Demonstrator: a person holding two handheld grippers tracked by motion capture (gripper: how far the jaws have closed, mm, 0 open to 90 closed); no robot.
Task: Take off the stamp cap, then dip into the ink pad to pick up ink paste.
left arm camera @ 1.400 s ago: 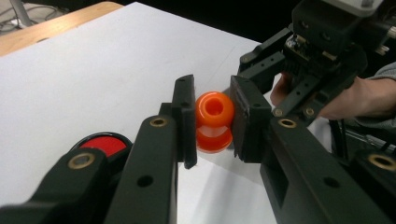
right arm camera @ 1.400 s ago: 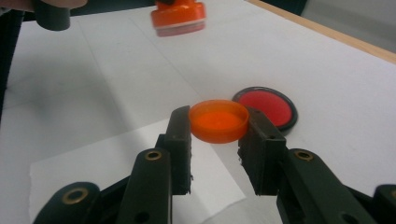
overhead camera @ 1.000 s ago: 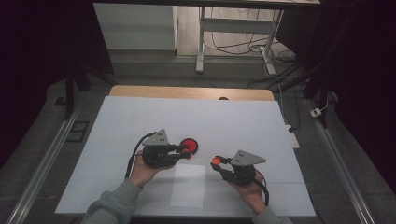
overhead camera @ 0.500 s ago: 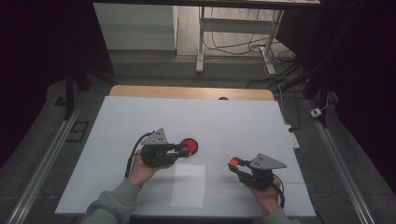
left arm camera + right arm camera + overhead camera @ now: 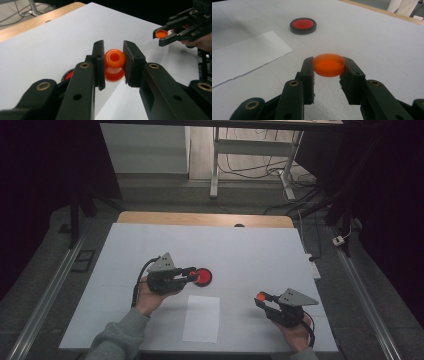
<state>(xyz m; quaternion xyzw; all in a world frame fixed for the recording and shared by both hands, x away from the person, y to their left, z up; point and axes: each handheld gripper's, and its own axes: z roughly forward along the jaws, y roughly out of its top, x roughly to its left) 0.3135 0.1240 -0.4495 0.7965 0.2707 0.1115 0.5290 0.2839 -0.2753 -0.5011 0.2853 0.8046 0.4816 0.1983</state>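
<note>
An orange cap point(image 5: 329, 64) was clamped between the jaws of the right hand-held gripper point(image 5: 264, 301) above the bench point(image 5: 260, 250). Farther off, an orange spool point(image 5: 114, 64) was pinched by the left hand-held gripper point(image 5: 191, 275), beside a red disc point(image 5: 203, 276) near the paper point(image 5: 201, 318).

Dim room, dark toward nine and three o'clock in the high view; the white bench point(image 5: 250, 250) catches soft overhead light. Both gripper views are sharp mid-frame, their near black jaws softly blurred, with faint shadows beneath them.
</note>
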